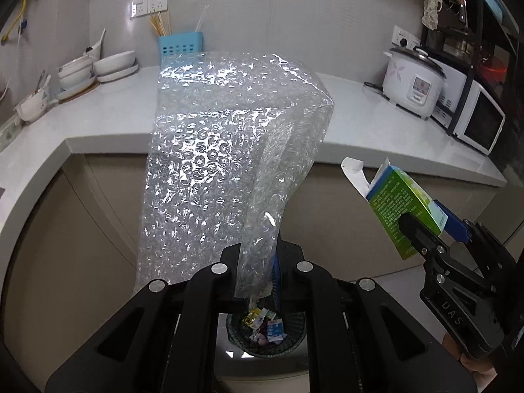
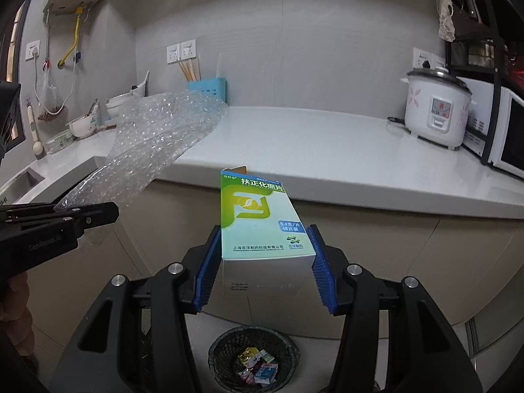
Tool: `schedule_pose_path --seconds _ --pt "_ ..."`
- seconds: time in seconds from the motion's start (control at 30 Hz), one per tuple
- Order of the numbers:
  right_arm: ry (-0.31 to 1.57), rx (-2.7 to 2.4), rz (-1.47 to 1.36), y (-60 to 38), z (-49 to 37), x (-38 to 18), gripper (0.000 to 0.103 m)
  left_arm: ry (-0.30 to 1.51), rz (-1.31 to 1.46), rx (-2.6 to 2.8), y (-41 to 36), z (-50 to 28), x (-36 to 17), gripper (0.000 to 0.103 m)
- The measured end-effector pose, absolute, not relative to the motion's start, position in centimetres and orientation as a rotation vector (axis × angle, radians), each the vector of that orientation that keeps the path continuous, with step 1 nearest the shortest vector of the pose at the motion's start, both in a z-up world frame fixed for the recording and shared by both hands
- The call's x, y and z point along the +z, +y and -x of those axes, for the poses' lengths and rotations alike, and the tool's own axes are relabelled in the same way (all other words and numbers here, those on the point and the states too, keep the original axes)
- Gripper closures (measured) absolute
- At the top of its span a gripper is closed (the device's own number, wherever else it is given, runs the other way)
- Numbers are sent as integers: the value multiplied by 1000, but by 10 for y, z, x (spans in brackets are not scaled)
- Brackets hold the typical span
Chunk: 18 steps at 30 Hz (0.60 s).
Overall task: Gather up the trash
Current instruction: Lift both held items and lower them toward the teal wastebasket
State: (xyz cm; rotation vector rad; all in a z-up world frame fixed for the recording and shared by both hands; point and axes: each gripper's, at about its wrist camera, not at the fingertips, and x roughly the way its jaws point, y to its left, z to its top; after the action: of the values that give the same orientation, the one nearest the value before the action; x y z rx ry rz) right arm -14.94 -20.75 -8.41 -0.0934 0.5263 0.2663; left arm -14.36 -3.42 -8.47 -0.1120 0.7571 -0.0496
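Left tongs (image 1: 258, 262) pinch a bubble wrap sheet (image 1: 229, 150), right tongs (image 2: 263, 258) clamp a medicine box (image 2: 258, 222), both above the floor's mesh trash basket (image 2: 222, 347). Rice cooker (image 2: 435, 108) sits at the table's (image 2: 327, 150) far right.

A pale grey stone countertop (image 2: 327, 150) carries a white flower-printed rice cooker (image 2: 437, 111) beside a white microwave oven (image 2: 511, 137), a light blue plastic utensil holder (image 2: 208, 90) and stacked white ceramic bowls (image 1: 98, 65).
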Motion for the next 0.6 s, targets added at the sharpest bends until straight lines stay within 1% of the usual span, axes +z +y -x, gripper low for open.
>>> schedule_pose_path --seconds 0.27,0.6 --pt "681 250 71 -211 145 -167 54 928 127 -73 -40 143 -180 94" --pt "943 187 59 -222 102 -298 54 1189 154 -67 -48 106 -335 94"
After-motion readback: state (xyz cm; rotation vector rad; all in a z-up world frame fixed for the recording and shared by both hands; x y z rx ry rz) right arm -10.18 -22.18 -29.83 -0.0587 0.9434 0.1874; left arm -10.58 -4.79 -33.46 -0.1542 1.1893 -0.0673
